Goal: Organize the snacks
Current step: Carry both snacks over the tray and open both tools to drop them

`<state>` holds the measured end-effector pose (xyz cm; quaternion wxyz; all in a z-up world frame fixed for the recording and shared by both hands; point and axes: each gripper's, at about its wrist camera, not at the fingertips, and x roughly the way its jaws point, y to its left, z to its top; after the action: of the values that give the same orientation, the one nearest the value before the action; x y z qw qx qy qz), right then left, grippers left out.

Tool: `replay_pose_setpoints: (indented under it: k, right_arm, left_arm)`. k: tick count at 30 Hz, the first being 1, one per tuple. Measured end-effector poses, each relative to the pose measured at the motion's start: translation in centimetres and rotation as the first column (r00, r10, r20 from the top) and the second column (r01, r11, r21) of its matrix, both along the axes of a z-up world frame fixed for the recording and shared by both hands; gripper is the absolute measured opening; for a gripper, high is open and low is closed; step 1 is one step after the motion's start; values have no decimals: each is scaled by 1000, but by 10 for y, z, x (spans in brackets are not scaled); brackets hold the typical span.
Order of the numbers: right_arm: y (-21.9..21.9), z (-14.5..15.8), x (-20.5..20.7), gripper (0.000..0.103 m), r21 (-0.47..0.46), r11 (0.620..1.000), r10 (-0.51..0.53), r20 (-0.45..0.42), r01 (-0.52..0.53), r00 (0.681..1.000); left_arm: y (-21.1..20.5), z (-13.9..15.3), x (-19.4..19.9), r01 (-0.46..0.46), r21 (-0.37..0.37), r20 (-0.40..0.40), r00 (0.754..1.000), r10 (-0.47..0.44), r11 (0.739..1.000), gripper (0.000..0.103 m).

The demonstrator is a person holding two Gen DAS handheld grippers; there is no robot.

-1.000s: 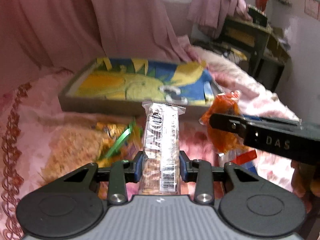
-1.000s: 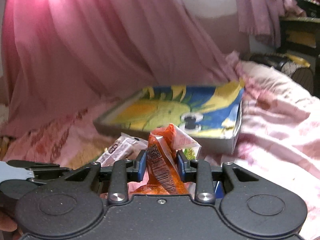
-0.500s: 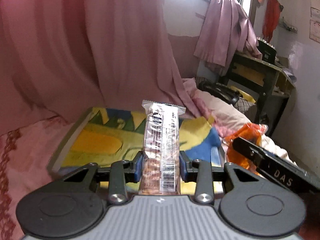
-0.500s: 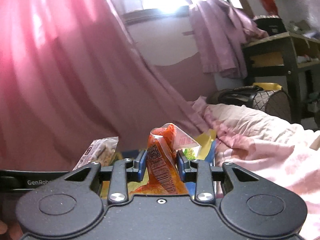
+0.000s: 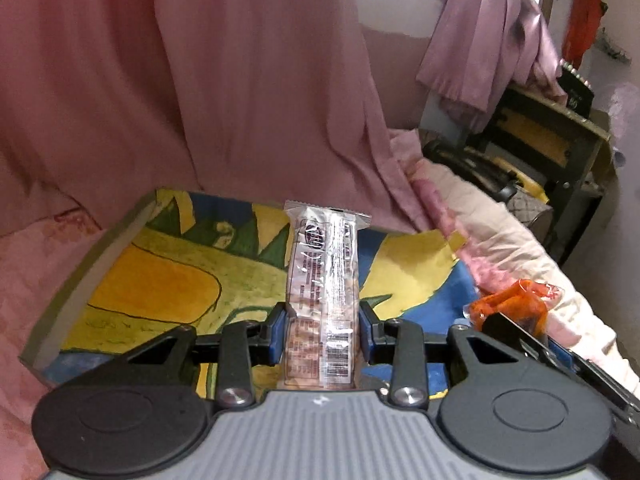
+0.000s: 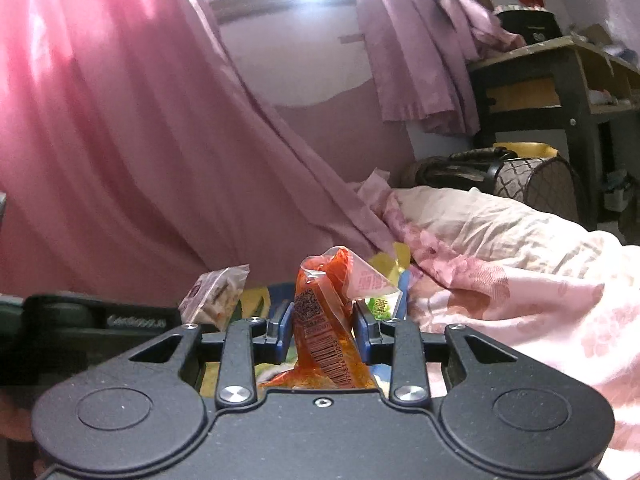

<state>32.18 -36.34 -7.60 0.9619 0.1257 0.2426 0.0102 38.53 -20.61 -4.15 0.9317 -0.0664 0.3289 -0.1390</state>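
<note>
We see the left gripper (image 5: 323, 332) tilted downward, its blue pads clamped on a long clear-wrapped packet of pale biscuits (image 5: 324, 280) that stands upright above the shallow box with a yellow, green and blue painted floor (image 5: 160, 276) on the pink bed. Just to its right, the right gripper (image 6: 322, 320) squeezes a crumpled orange plastic snack pouch (image 6: 320, 320), over the box's right end.

Two close forward-facing wrist views (fisheye), sharing the painted tray (image 5: 132, 264) and curtain (image 6: 120, 140).
</note>
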Motion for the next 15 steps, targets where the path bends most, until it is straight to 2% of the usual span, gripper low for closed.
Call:
replay_pose_setpoints:
  k: [9,15]
  right_arm:
    - [26,-9,4,34,-135,983,118,-36,-122,992]
    - [30,-14,5,34,-151,981,116,-67,-125,991]
  left_arm:
    - [4,-19,7,-10,20,-60,998,11,1000,39]
    - [8,-24,7,-14,22,-84,996,16,1000,39]
